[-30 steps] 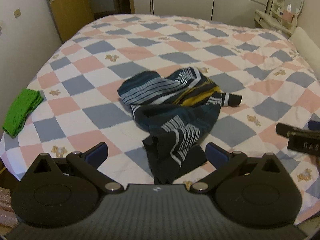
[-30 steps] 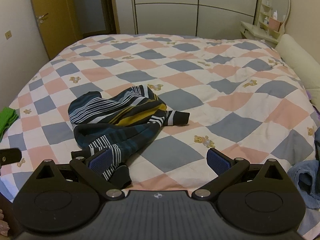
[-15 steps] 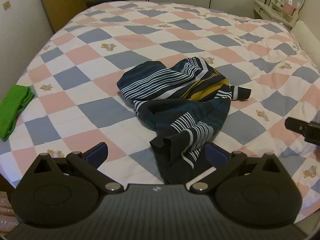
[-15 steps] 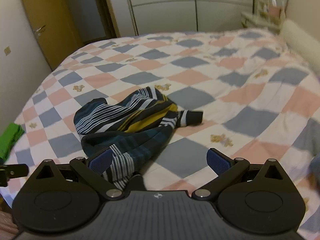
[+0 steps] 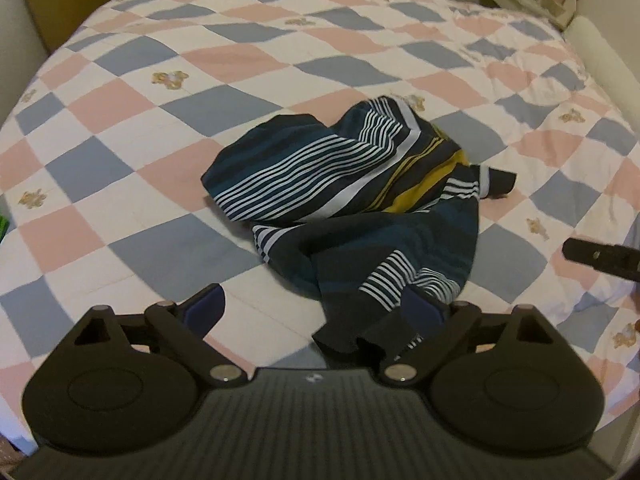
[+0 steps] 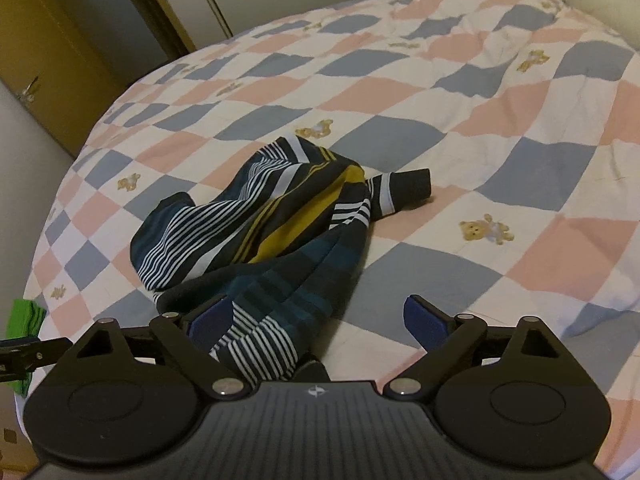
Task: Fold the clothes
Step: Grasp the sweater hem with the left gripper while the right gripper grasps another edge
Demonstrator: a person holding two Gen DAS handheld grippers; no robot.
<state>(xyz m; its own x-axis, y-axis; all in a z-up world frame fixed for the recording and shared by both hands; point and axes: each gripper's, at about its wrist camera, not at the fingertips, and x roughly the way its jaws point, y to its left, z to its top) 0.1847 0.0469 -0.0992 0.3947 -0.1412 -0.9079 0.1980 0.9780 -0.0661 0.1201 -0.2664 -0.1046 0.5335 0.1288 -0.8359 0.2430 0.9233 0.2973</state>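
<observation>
Checkered quilt [image 5: 120, 112] | striped shirt [image 5: 352, 200] lay crumpled mid-quilt | my left gripper [image 5: 320, 312] and right gripper [image 6: 320, 316] both gaped, shirt's near hem between fingers | step: approach; next needs hem pinch

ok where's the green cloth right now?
The green cloth shows only in the right wrist view, at the far left edge of the bed, well left of the striped shirt and just above the other gripper's tip.

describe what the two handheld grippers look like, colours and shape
The left gripper and right gripper look identical: matte black bodies with a ribbed top plate, a small white logo, round side housings, silver pivot screws, angular black linkage arms and dark blue pads on the fingertips. No cables or sleeves are visible.
</observation>
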